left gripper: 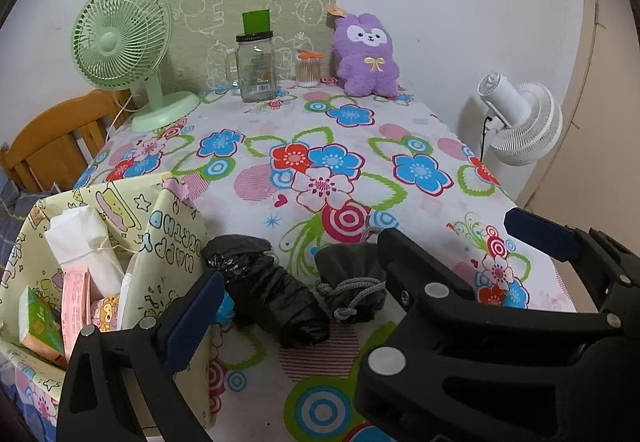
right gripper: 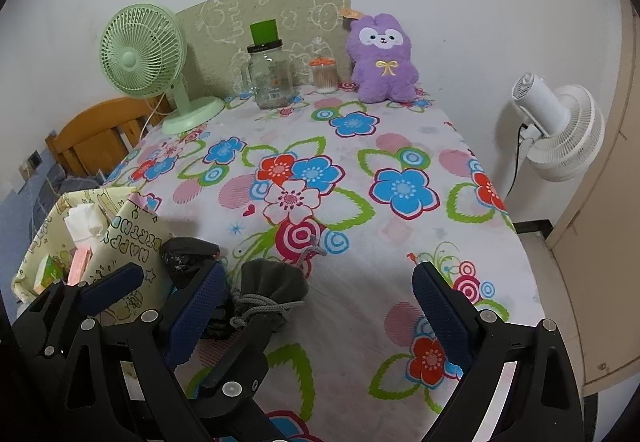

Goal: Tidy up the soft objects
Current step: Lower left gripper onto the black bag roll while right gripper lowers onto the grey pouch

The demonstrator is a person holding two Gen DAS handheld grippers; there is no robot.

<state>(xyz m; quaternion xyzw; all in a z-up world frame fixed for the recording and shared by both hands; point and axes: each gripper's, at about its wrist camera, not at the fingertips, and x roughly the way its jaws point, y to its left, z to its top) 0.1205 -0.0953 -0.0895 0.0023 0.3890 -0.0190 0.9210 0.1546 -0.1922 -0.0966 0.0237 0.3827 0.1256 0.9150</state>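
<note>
Left wrist view: the left gripper (left gripper: 368, 274) has its jaws wide apart and empty. Between them lie a crumpled black plastic bag (left gripper: 268, 292), close to the left finger, and a grey drawstring pouch (left gripper: 350, 284), just inside the right finger; the two nearly touch. Outside the left finger stands the yellow "Happy Birthday" gift bag (left gripper: 160, 238), its mouth open and already holding tissue packs (left gripper: 82, 246). Since both soft items fall within one span, I judge it best to shift sideways and centre on one only, closing low on its bulk, not on the pouch's cord.

Right wrist view: the right gripper (right gripper: 316, 316) also stands open, nothing held. The pouch sits just inside its left finger, with the black bag behind that finger, partly hidden. The purple plush toy (right gripper: 383, 58) sits well beyond the jaws, at the far edge of the floral tablecloth (right gripper: 400, 242).
</note>
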